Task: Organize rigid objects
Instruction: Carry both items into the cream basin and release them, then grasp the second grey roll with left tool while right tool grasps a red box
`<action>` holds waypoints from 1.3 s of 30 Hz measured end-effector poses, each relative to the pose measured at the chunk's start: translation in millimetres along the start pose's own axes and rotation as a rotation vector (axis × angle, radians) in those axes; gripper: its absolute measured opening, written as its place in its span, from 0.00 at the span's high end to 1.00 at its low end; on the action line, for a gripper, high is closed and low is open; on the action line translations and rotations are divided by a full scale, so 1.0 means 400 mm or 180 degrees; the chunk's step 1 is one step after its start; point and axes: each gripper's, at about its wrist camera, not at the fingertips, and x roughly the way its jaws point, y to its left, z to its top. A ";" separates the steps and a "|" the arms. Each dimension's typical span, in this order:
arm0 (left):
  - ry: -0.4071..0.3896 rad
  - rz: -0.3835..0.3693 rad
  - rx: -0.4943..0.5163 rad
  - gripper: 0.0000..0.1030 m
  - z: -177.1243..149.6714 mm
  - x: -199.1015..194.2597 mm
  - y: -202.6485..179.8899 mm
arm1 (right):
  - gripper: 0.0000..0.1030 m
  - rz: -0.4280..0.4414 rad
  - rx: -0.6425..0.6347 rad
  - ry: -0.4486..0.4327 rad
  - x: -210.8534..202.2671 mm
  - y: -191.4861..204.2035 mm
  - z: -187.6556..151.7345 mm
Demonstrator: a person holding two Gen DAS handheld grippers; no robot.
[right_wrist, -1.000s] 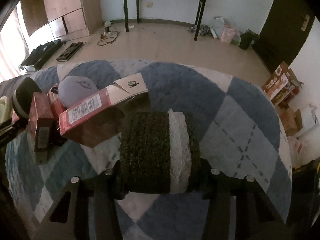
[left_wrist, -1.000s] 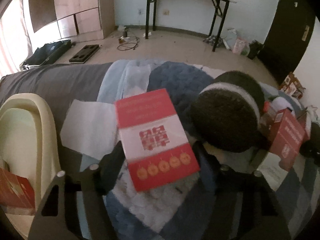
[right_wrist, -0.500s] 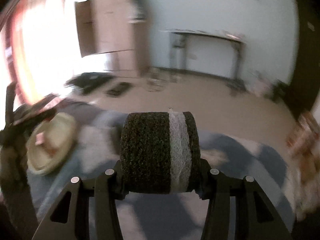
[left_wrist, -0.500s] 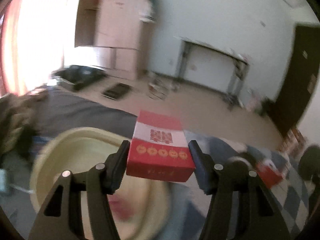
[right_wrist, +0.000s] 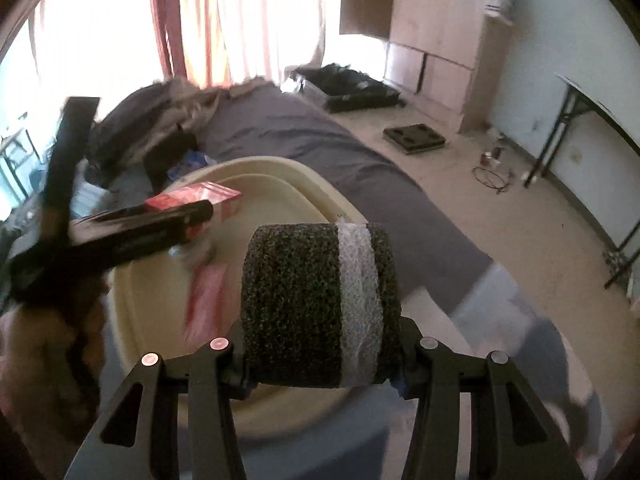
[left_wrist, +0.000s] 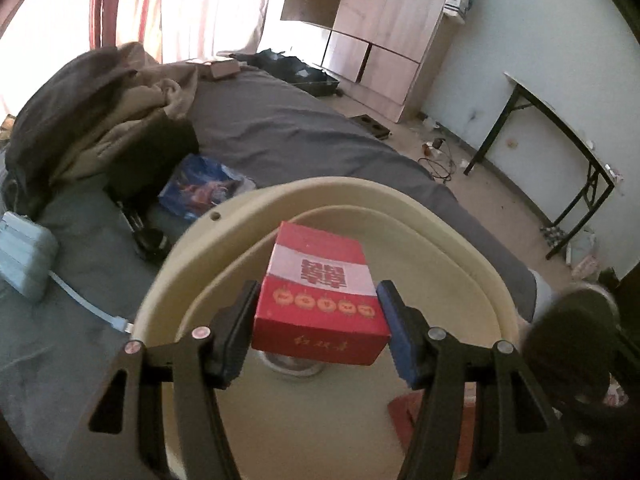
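Observation:
My left gripper [left_wrist: 318, 320] is shut on a red and white box [left_wrist: 320, 296] and holds it above the cream basin [left_wrist: 472, 248] on the bed. A red box [left_wrist: 404, 412] and a metal can [left_wrist: 292, 364] lie in the basin. My right gripper [right_wrist: 320, 344] is shut on a black foam roll [right_wrist: 316, 304] with a white band, at the basin's near right rim [right_wrist: 320, 192]. The right wrist view shows the left gripper [right_wrist: 200, 212] with its box [right_wrist: 208, 196] over the basin. The roll also shows at the right edge of the left wrist view [left_wrist: 572, 336].
The basin sits on a grey bed sheet [left_wrist: 280, 128]. A pile of clothes [left_wrist: 100, 112], a blue packet [left_wrist: 200, 188] and a pale charger box [left_wrist: 20, 256] with a cable lie to the left. A folding table [left_wrist: 560, 128] and a wooden wardrobe [left_wrist: 384, 32] stand beyond.
Both grippers lifted their objects off the checked quilt and swung left to the basin. The left gripper now holds the box over it; the right one brought the roll to its rim.

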 end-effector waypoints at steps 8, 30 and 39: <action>0.0070 0.0004 -0.0018 0.41 0.003 0.026 -0.026 | 0.53 0.0402 0.0056 0.0292 0.174 -0.013 0.071; -0.0167 -0.0794 0.0592 0.00 0.003 -0.144 -0.226 | 0.00 0.0113 0.0872 -0.0415 -0.194 -0.234 -0.046; -0.0111 -0.1729 0.1173 0.00 -0.142 -0.154 -0.568 | 0.00 -0.1093 0.1756 -0.0818 -0.526 -0.425 -0.469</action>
